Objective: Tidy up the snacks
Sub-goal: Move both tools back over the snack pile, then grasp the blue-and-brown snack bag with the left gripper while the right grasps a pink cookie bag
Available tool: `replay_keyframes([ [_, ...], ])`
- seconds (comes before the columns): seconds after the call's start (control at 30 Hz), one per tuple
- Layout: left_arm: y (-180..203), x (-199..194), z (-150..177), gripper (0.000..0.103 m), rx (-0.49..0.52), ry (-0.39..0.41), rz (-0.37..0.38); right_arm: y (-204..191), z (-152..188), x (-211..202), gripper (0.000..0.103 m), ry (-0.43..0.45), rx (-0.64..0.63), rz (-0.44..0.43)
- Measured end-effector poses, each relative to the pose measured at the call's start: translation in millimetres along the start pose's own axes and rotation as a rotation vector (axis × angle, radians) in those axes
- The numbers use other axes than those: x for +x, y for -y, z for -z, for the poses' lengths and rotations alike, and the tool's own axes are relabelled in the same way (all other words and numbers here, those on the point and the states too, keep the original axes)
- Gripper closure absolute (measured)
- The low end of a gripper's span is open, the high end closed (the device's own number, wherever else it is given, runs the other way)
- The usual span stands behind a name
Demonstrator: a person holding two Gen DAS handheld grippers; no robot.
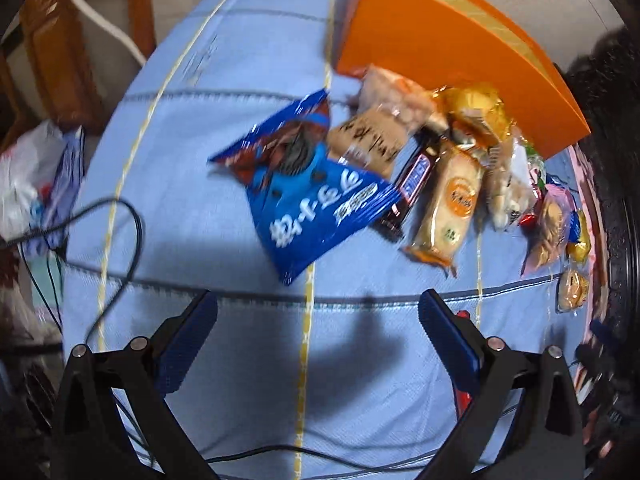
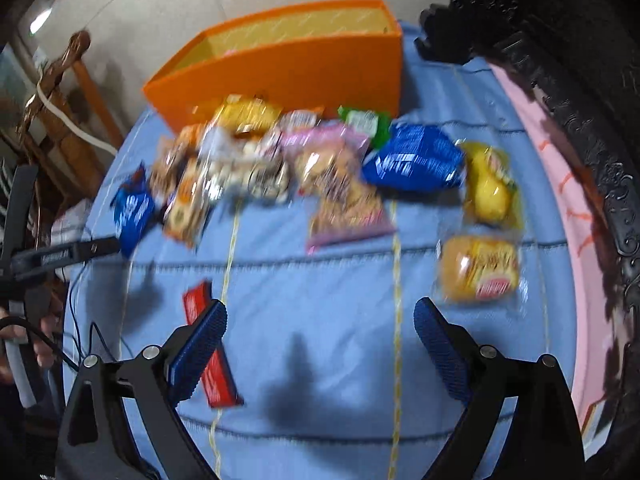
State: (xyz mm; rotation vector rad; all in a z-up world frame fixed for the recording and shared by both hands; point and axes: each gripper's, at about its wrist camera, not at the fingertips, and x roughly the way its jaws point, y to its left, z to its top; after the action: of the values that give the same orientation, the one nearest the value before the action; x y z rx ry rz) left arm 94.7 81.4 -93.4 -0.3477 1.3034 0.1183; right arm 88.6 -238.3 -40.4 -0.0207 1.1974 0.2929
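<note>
Several snack packets lie on a blue quilted cloth (image 1: 224, 200) in front of an orange box (image 1: 440, 60), which also shows in the right wrist view (image 2: 304, 68). In the left wrist view a blue cookie bag (image 1: 316, 200) lies nearest, with a dark chocolate bar (image 1: 412, 180) and a tan cracker pack (image 1: 452, 204) to its right. My left gripper (image 1: 318, 320) is open and empty above the cloth, short of the blue bag. My right gripper (image 2: 320, 324) is open and empty. A red bar (image 2: 212, 356) lies beside its left finger. A bun pack (image 2: 480, 268) lies ahead right.
A black cable (image 1: 120, 232) loops over the cloth's left side. A white plastic bag (image 1: 28, 176) lies off the left edge. A dark carved frame (image 2: 580, 120) and pink border run along the right. A blue packet (image 2: 416, 156), yellow packet (image 2: 488, 184) and pink pack (image 2: 344, 196) lie mid-cloth.
</note>
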Motion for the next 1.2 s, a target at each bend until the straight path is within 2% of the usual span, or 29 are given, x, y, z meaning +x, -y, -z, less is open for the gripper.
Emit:
replay_keyframes([
  [0.23,-12,0,-13,0.004,-0.069,0.003,-0.007,-3,7,-3,0.008,-0.006,0.010,-0.023],
  [0.53,-15,8,-64,0.004,-0.154,-0.006,-0.029,1,2,7,0.008,-0.021,0.022,-0.028],
  [0.73,-9,33,-80,0.004,-0.135,-0.070,-0.086,-1,-7,17,0.008,-0.033,0.023,-0.041],
  [0.8,-11,45,-84,0.004,-0.139,-0.090,-0.074,-4,-10,19,0.008,-0.037,0.014,-0.043],
  [0.9,-16,53,-89,0.004,-0.175,-0.091,-0.076,-9,-14,23,0.008,-0.043,-0.005,-0.046],
  [0.97,-18,60,-90,0.004,-0.164,-0.108,-0.094,-11,-15,25,0.008,-0.047,-0.013,-0.046],
  [1.03,-16,59,-90,0.004,-0.141,-0.086,-0.102,-12,-16,26,0.008,-0.050,-0.016,-0.047],
  [1.07,-17,59,-89,0.006,-0.136,-0.075,-0.099,-12,-17,27,0.008,-0.052,-0.019,-0.046],
  [1.1,-17,57,-88,0.015,-0.136,-0.060,-0.103,-12,-17,28,0.008,-0.056,-0.020,-0.043],
  [1.13,-18,52,-85,0.038,-0.134,-0.040,-0.124,-13,-17,29,0.008,-0.058,-0.019,-0.041],
  [1.2,-15,44,-82,0.046,-0.099,-0.017,-0.127,-12,-17,29,0.008,-0.058,-0.017,-0.040],
])
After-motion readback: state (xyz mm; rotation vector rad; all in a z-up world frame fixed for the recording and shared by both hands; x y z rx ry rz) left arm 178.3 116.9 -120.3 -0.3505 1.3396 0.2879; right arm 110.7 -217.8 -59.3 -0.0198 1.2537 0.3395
